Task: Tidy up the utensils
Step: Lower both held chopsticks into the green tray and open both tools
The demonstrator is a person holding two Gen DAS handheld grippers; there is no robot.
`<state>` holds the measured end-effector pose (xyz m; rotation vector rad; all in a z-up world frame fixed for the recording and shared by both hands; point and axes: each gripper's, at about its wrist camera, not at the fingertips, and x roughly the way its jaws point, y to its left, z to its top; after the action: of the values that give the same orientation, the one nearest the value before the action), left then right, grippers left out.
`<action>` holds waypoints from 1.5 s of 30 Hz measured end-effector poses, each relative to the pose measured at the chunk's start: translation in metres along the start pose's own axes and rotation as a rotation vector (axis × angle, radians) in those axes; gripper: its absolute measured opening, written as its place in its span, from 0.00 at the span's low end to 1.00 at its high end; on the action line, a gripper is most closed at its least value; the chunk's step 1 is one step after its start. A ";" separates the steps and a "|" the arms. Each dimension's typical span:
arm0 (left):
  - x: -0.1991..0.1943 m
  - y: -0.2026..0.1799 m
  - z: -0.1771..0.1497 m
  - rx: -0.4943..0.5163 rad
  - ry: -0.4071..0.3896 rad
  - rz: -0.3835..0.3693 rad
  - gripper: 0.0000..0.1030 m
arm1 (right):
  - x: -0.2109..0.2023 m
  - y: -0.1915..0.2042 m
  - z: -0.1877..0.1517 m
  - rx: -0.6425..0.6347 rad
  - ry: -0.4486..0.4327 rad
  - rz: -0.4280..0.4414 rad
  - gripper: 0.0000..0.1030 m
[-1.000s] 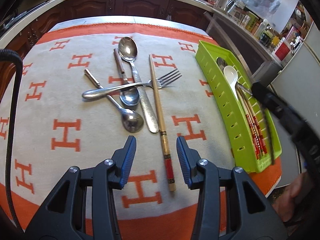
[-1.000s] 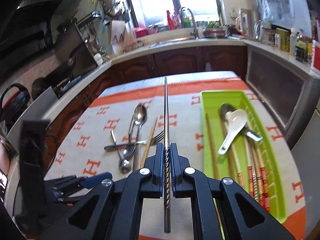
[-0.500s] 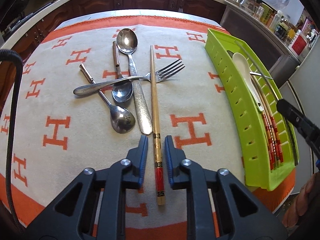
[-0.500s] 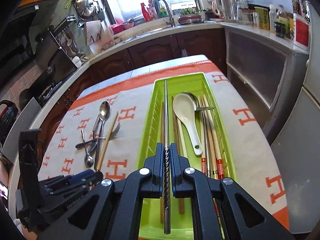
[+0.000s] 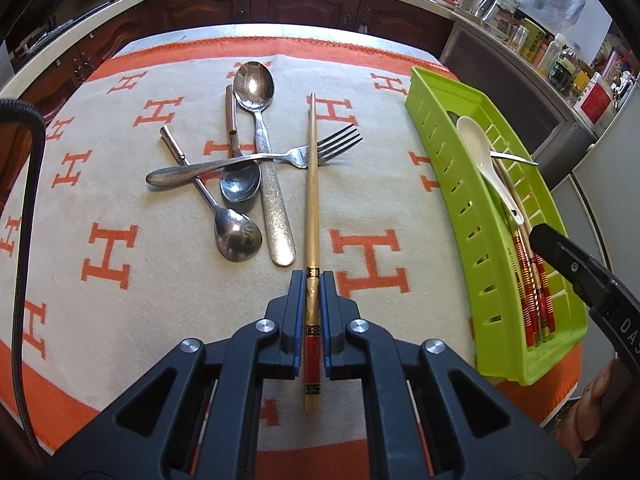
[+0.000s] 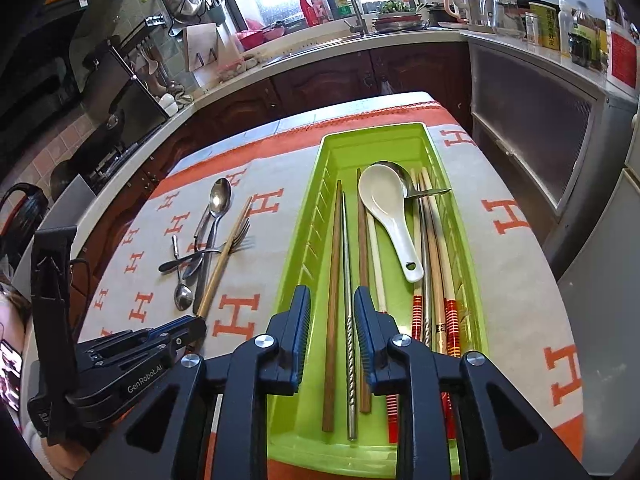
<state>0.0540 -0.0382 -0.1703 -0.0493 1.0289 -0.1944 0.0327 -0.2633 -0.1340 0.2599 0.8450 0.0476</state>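
My left gripper is shut on the red-banded end of a wooden chopstick, which lies on the orange-and-cream cloth. Beside it lie a fork and three metal spoons. My right gripper is open above the green tray. A metal chopstick lies in the tray below its fingers, between two brown wooden chopsticks. The tray also holds a white ceramic spoon, a metal spoon and several red-banded chopsticks. The tray shows in the left wrist view.
The cloth covers a table whose right edge runs just past the tray. Kitchen counters with a sink, jars and kettles stand behind. The left gripper shows in the right wrist view.
My left gripper moved forward and shut on the wooden chopstick. My right gripper opened and let the metal chopstick go into the green tray.
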 end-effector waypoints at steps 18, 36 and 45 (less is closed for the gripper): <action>-0.057 -0.010 0.004 0.005 -0.156 -0.024 0.04 | -0.027 -0.011 -0.009 0.048 -0.040 0.054 0.22; -0.092 -0.055 0.036 0.048 -0.190 -0.159 0.04 | -0.038 -0.024 -0.005 0.143 -0.044 0.053 0.35; -0.095 -0.072 0.052 0.052 -0.197 -0.216 0.04 | -0.044 -0.029 -0.006 0.176 -0.067 0.038 0.35</action>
<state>0.0412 -0.0945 -0.0537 -0.1298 0.8210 -0.4053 -0.0022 -0.2963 -0.1125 0.4408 0.7779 0.0003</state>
